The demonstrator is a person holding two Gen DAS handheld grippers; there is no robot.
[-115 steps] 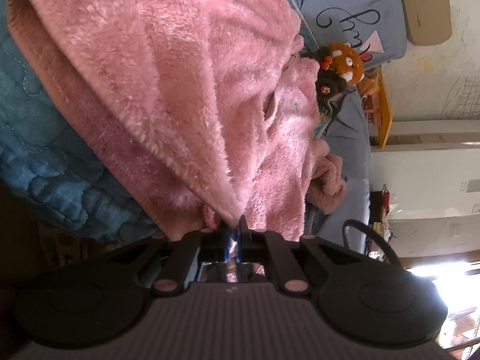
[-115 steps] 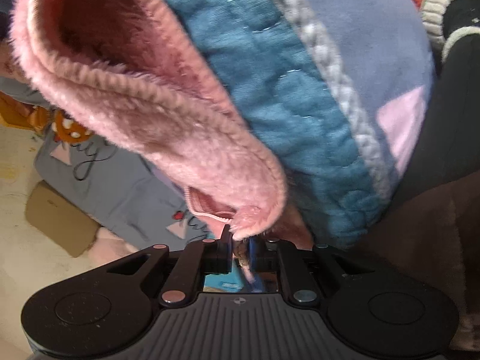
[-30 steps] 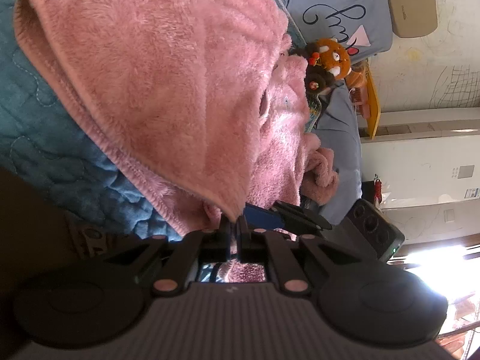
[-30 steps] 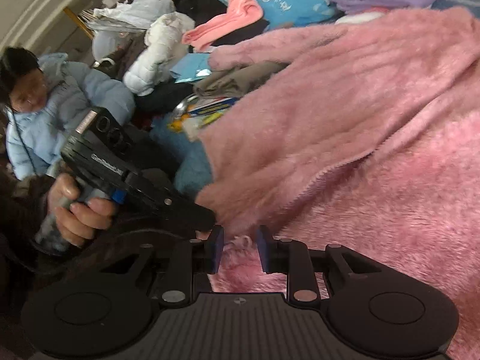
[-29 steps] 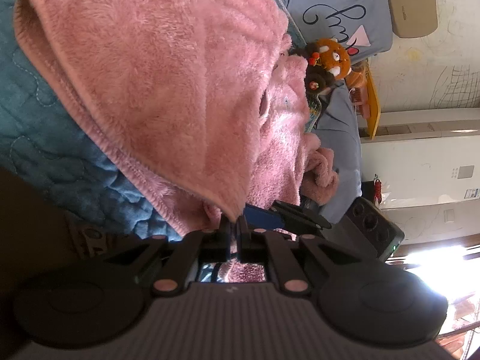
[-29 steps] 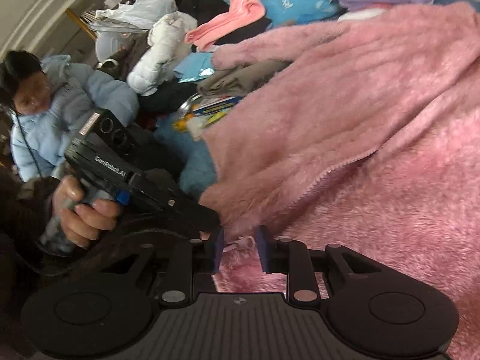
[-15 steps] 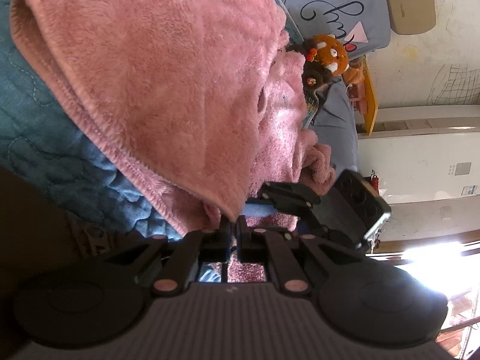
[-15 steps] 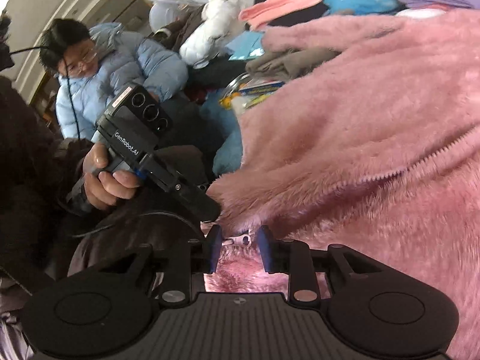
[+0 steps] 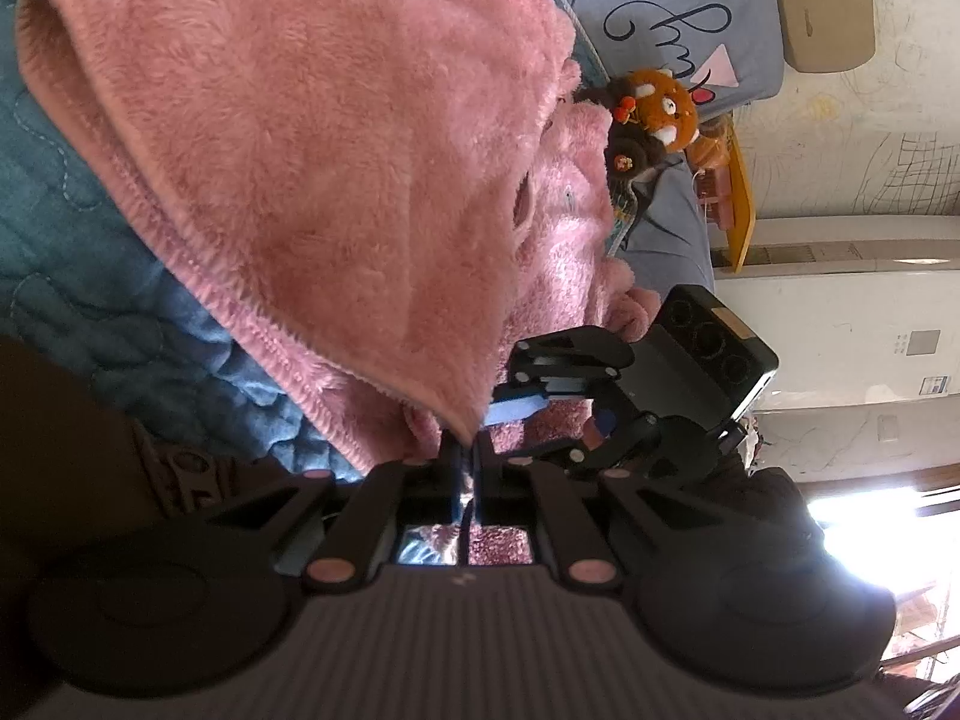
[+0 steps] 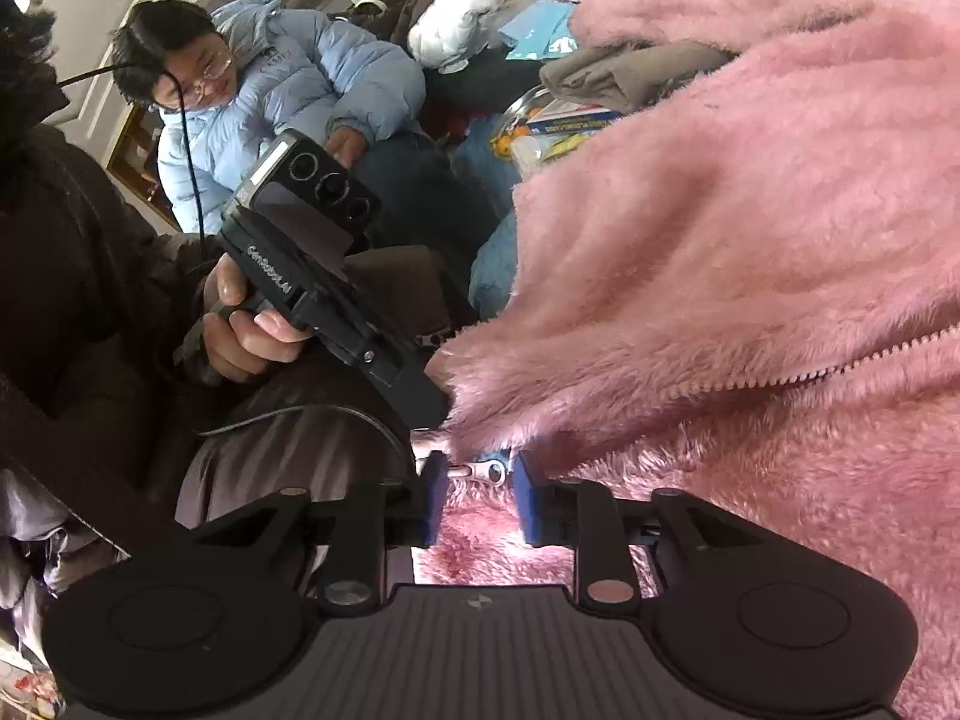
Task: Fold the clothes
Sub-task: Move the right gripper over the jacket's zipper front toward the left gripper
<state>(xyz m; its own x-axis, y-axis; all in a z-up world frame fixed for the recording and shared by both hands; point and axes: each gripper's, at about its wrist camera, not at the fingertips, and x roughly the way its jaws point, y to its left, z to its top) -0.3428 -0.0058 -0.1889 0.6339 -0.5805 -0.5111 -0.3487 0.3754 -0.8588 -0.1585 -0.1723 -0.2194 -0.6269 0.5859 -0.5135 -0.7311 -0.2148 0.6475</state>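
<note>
Cluttered bedding fills the background: a teal quilted bedspread (image 9: 78,276) lies under a fluffy pink fleece zip-up jacket (image 9: 336,180), with a grey-blue pillow bearing looped black script (image 9: 672,18) and an orange plush toy (image 9: 657,108) beyond it by a scribbled wall. Compared with a few seconds ago, when each tool held up a fold of the jacket, the right gripper (image 10: 474,501) has let its part go and come down to the bottom front edge, turning as it came; its blue-padded fingers (image 10: 433,501) have just been closing, yet a gap shows between them, with the small metal zipper pull (image 10: 489,469) in or just ahead of that gap and nothing visibly squeezed. The left gripper (image 9: 463,462) has not shifted: its fingers are pressed together, pinching the tip of a hanging pink fold. Judging from this, the jacket is being lined up or zipped at the hem before any real fold is laid, so the task looks early. Only the left wrist view shows the lifted fold draping over the bedspread, with the other tool reaching in from the right beneath it. Only the right wrist view shows the open zipper teeth (image 10: 888,354) running across the fleece, the bare hand (image 10: 240,330) gripping the left tool's handle, and a seated onlooker in a pale blue puffer coat (image 10: 288,90) among piled clothes
</note>
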